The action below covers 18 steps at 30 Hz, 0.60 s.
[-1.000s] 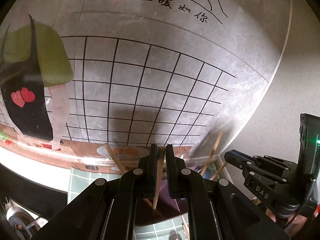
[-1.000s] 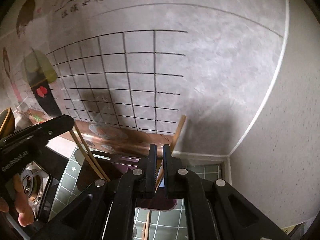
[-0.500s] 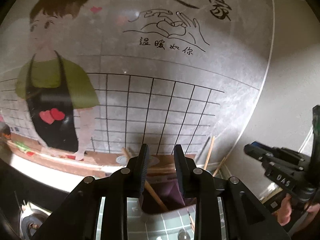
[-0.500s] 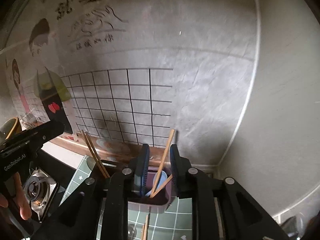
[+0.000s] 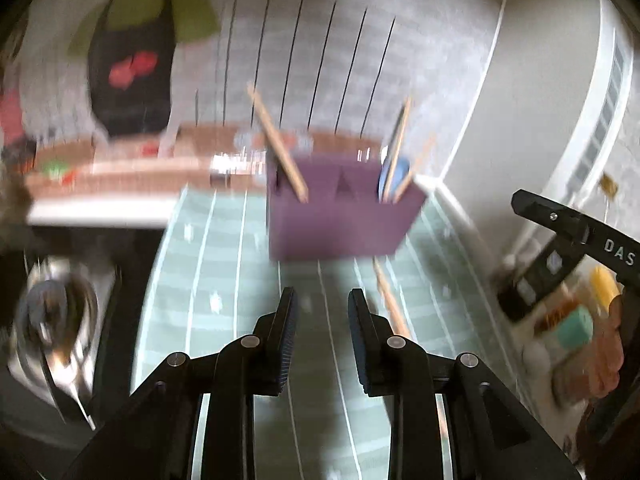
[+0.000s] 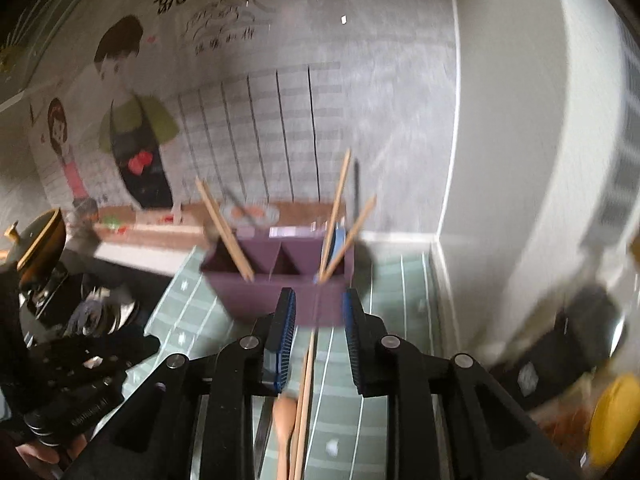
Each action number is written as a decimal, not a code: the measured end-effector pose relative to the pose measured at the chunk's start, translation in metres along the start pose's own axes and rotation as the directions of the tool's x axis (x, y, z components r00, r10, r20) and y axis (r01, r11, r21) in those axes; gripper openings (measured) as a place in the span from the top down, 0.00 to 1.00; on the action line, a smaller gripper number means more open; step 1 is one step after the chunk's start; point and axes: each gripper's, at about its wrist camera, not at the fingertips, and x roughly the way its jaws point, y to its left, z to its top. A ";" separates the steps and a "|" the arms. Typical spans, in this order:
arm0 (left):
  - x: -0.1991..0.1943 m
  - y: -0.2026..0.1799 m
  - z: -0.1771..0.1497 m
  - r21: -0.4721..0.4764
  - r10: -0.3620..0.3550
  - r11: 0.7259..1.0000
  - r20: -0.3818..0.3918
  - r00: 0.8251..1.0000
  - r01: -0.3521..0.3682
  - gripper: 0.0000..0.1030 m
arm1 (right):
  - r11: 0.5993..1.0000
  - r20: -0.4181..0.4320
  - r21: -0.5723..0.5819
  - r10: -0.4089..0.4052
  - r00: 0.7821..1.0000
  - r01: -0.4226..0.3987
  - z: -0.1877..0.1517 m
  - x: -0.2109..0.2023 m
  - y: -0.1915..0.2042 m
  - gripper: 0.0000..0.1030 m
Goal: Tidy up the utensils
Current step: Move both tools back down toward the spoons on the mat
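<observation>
Both hand-held grippers now empty, chopsticks in purple holder.

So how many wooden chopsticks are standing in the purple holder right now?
4 visible. Purple plastic holder: two wooden chopsticks lean in its left compartment; one and another stand in the right, beside something blue. Blur may hide more.

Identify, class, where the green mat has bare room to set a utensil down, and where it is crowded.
Free: the mat left of the purple holder, up to the stove; also the strip between holder and right wall. Crowded: in front of the holder, where loose chopsticks and a wooden spoon lie.
</observation>
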 end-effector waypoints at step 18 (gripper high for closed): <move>0.011 0.019 -0.103 -0.134 -0.018 0.991 -0.172 0.985 -0.005 0.73 | 0.991 -0.312 -0.033 0.114 0.943 -0.131 -0.159 0.030 0.014 0.85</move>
